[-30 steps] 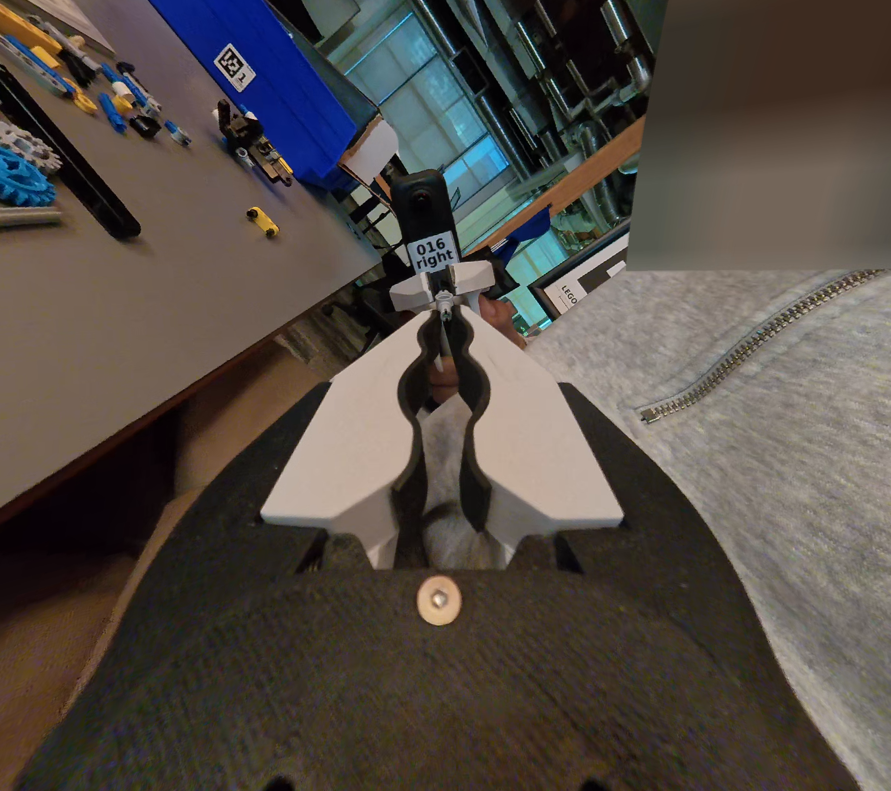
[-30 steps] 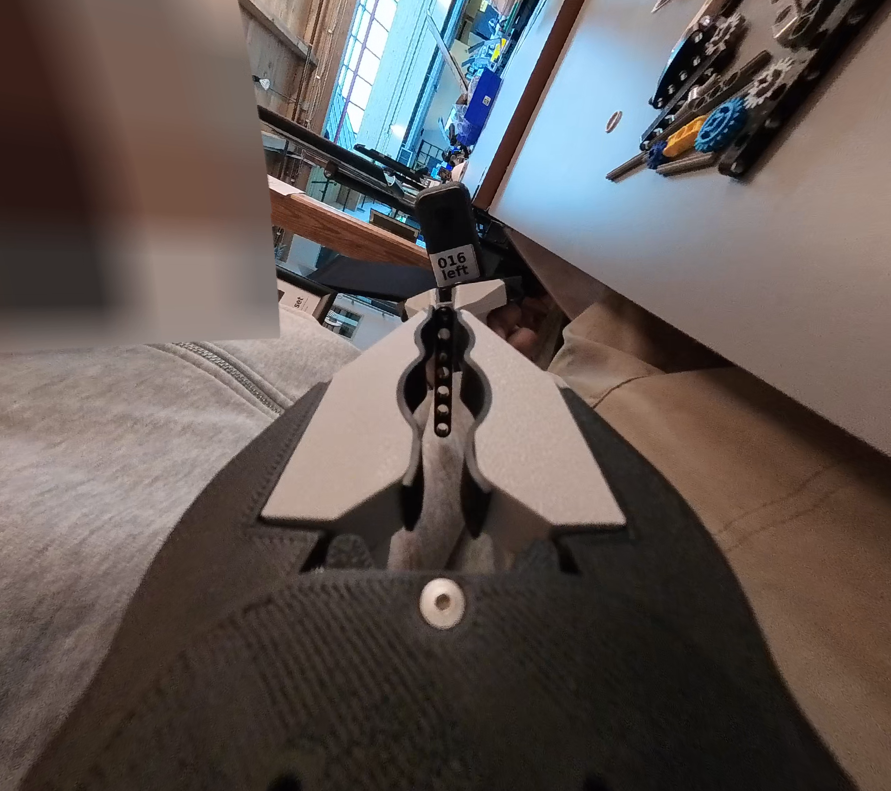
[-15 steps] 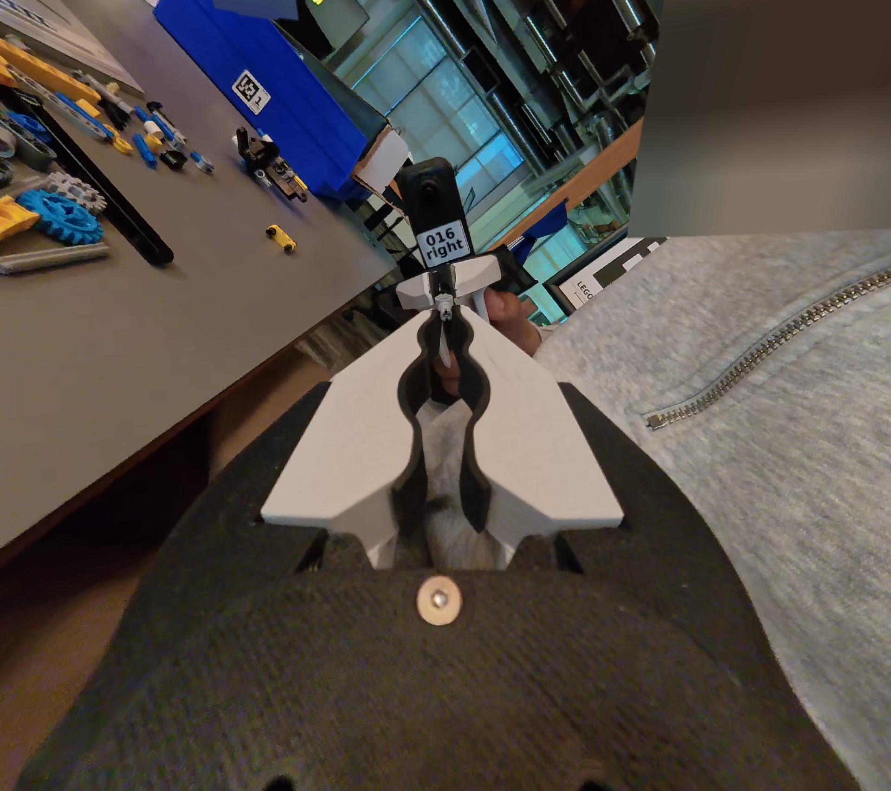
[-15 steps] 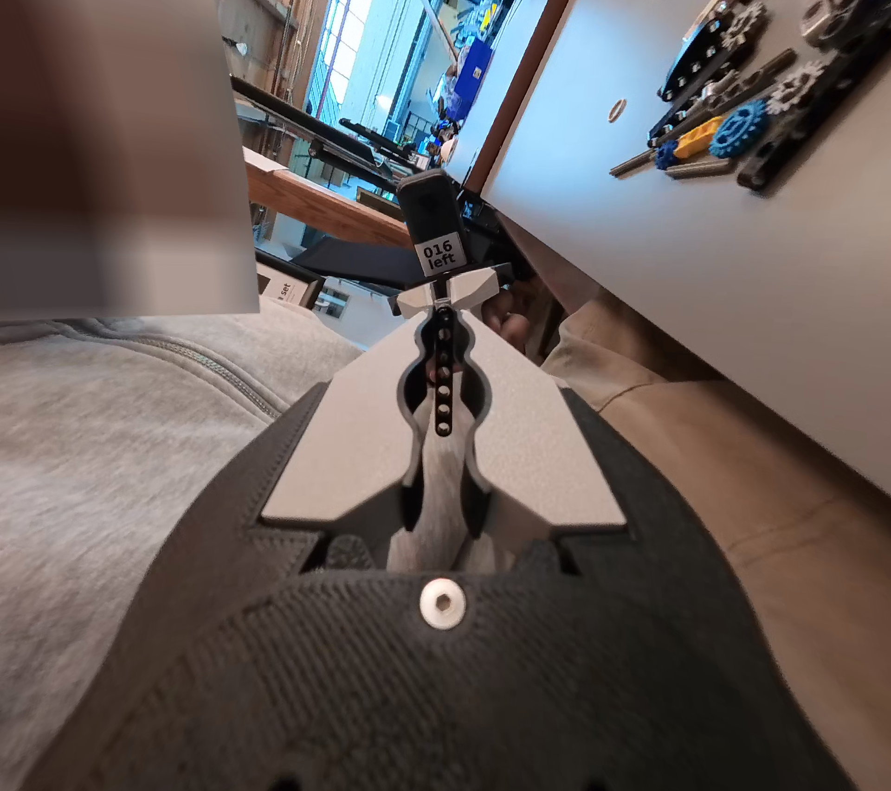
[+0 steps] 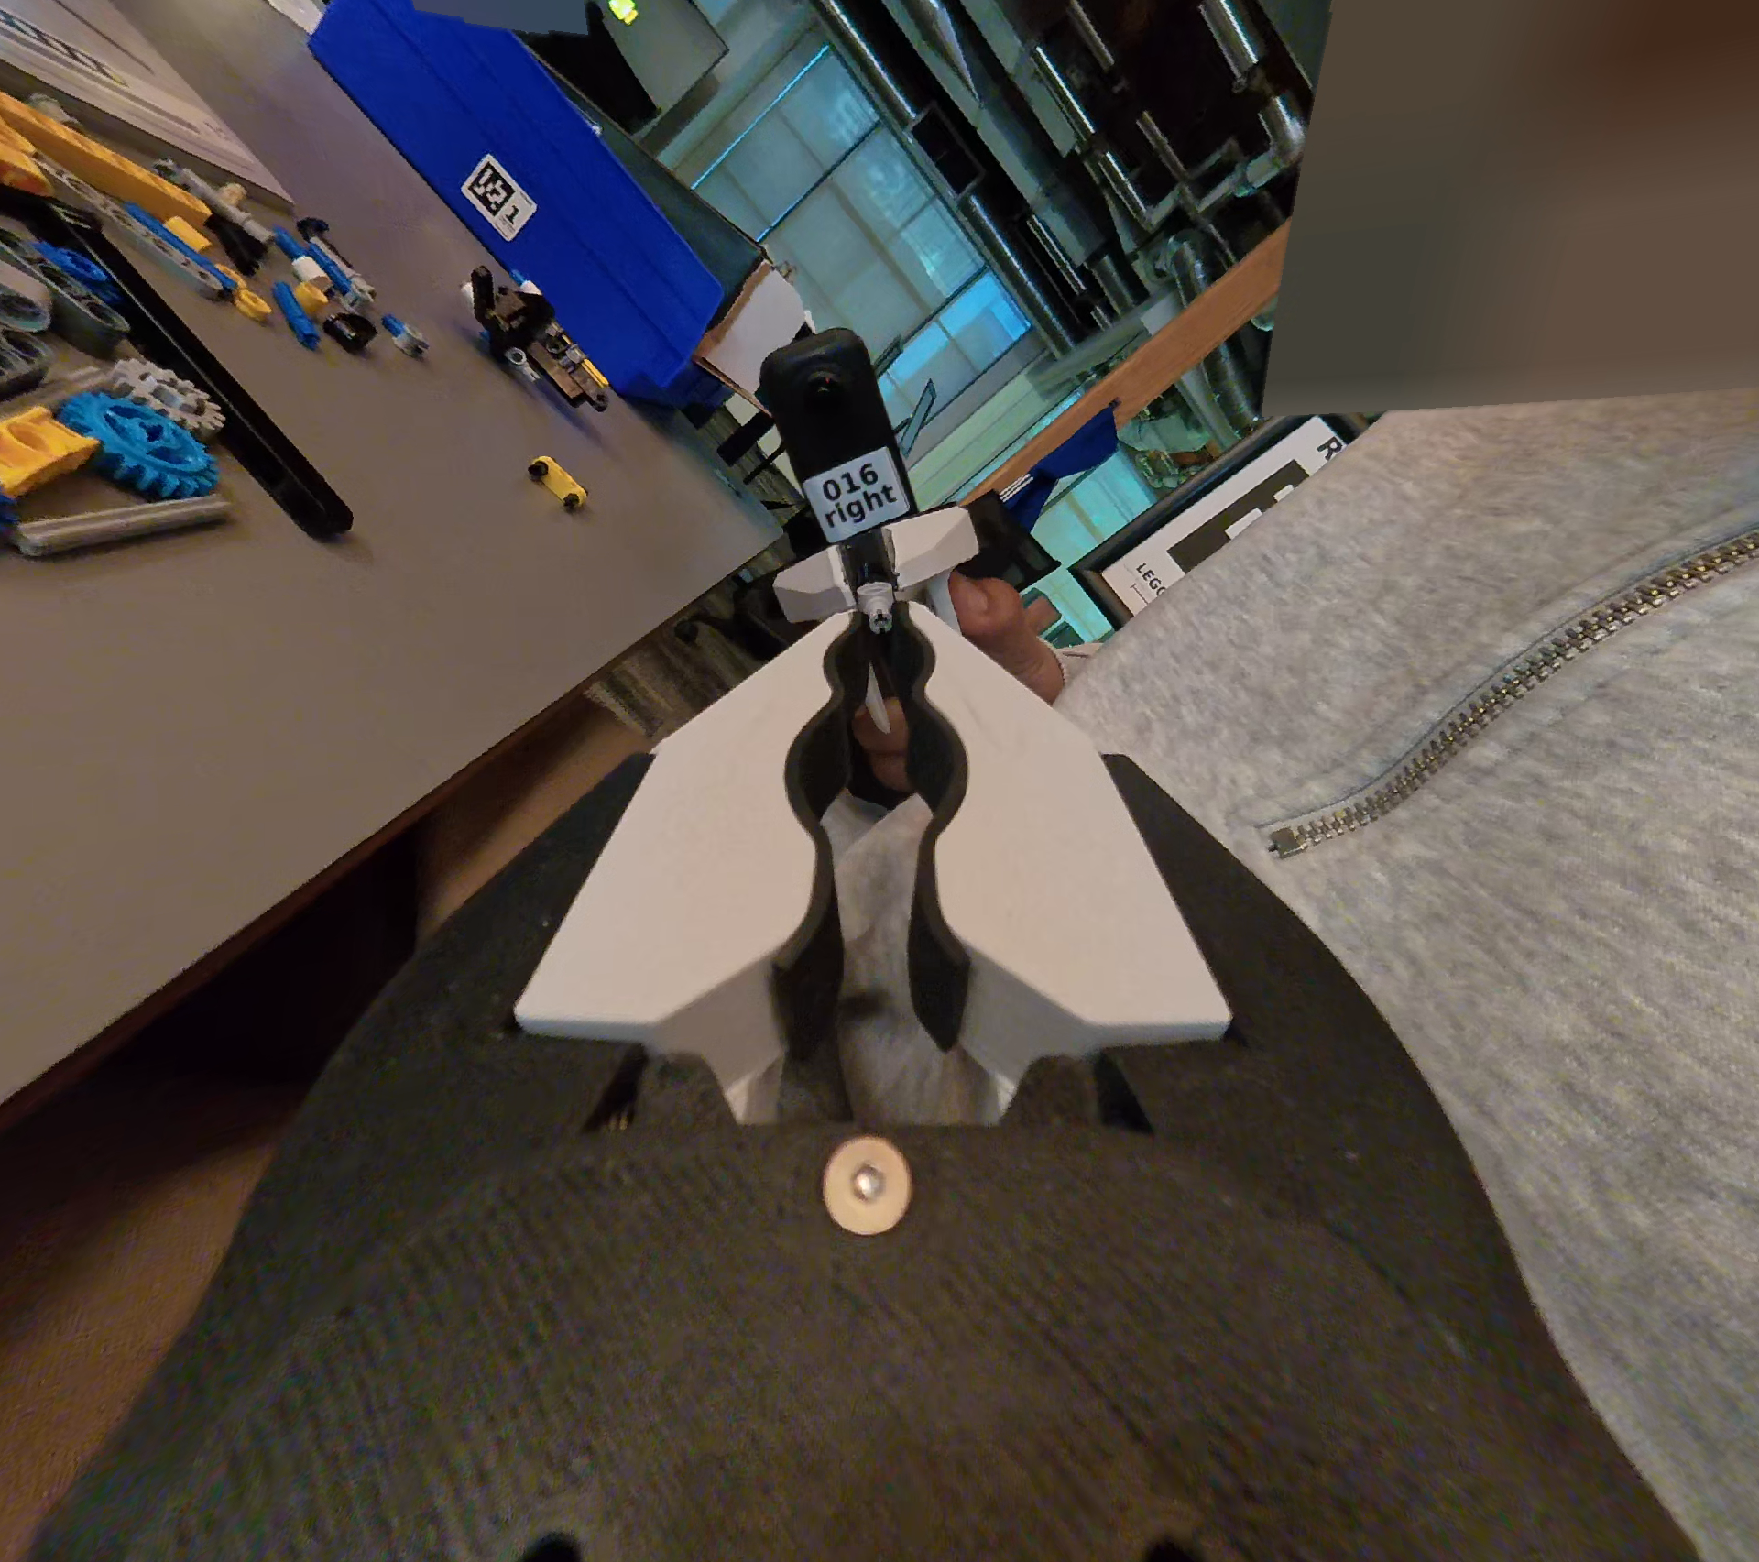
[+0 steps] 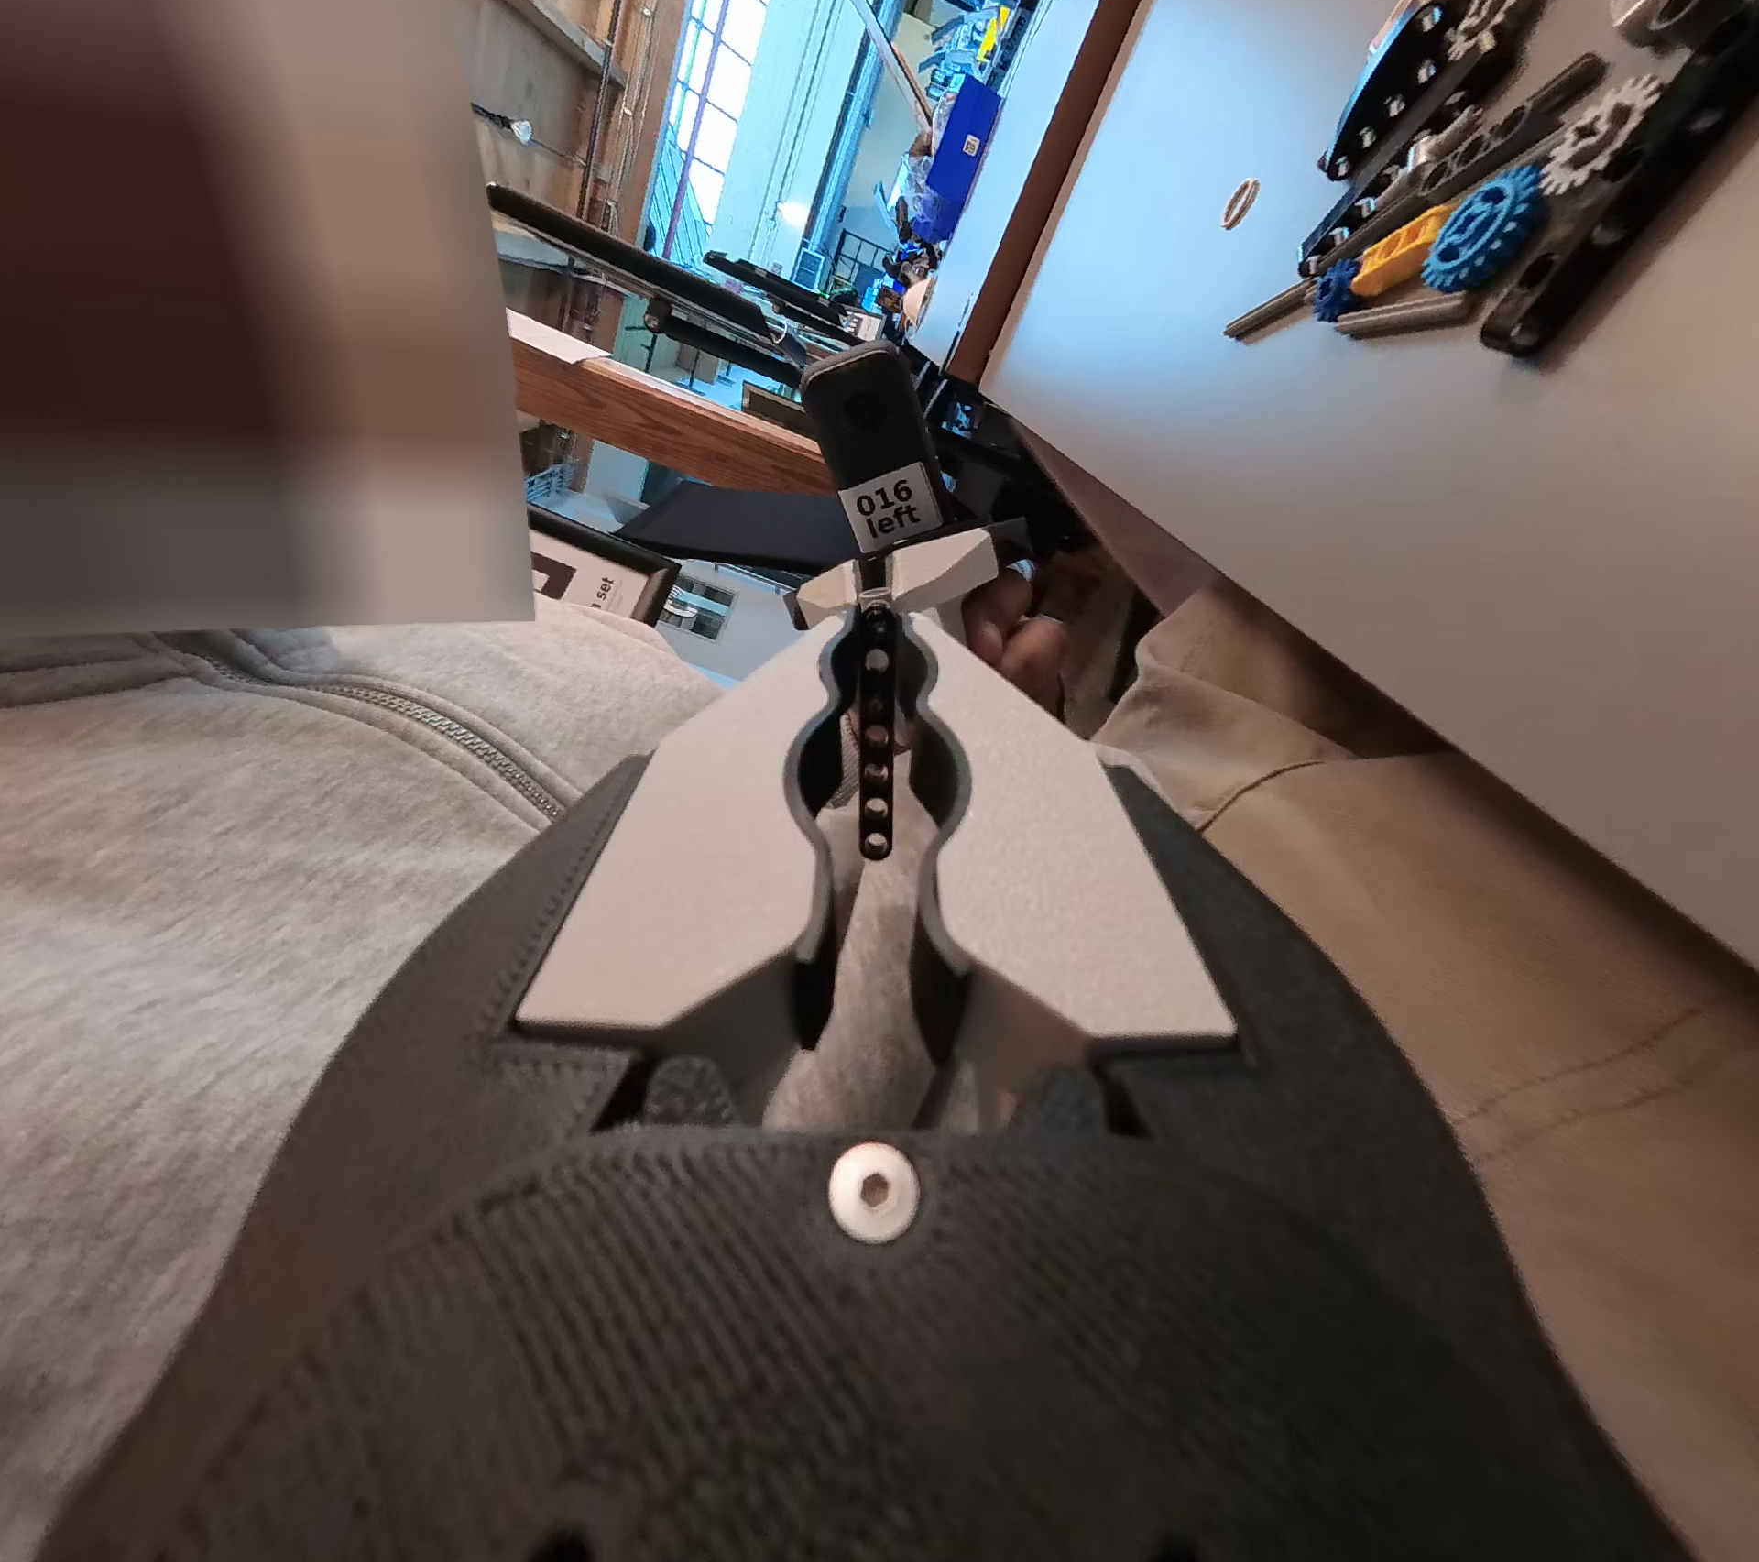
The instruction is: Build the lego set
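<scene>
My right gripper [image 6: 876,622] pinches a black holed beam [image 6: 876,745]; its length runs back toward my camera. My left gripper [image 5: 880,622] pinches a small grey pin [image 5: 878,612].

Grey table [image 5: 286,660] carries scattered lego pieces [image 5: 133,450], apparently a blue bin [image 5: 533,250].

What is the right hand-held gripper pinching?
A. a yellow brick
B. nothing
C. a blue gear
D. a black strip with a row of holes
D: the right hand-held gripper is shut on a thin black strip with holes, held out in front of the grey hoodie, while the blue gear lies on the table.
</scene>
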`<state>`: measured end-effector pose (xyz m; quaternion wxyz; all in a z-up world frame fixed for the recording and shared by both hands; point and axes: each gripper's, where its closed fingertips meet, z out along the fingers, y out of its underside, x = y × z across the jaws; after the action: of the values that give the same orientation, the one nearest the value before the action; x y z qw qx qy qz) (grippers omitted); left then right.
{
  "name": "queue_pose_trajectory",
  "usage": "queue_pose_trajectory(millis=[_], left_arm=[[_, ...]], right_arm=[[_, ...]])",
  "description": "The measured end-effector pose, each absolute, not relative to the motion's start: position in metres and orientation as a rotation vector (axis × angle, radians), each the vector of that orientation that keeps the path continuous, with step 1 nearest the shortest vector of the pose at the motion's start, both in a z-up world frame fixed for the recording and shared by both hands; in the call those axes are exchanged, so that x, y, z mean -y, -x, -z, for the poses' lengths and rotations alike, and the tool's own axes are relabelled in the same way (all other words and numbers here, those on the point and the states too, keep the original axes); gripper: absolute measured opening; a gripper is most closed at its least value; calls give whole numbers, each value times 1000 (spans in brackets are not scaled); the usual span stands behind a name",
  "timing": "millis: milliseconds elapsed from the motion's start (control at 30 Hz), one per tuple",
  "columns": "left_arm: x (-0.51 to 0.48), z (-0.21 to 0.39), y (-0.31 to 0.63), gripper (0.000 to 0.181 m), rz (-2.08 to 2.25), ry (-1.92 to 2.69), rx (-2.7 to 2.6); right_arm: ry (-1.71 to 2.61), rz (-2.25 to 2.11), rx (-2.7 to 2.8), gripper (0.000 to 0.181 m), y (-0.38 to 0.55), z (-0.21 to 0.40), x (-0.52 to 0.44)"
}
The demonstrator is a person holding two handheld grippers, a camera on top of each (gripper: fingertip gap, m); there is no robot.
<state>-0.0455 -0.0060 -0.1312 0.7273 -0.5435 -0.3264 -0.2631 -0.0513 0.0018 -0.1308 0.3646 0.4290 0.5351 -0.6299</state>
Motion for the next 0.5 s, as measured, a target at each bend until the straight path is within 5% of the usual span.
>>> queue_pose_trajectory(millis=[500], left_arm=[[1, 133, 42, 2, 449, 1299, 656]], right_arm=[[-1163, 1475, -1296, 4, 50, 133, -6]])
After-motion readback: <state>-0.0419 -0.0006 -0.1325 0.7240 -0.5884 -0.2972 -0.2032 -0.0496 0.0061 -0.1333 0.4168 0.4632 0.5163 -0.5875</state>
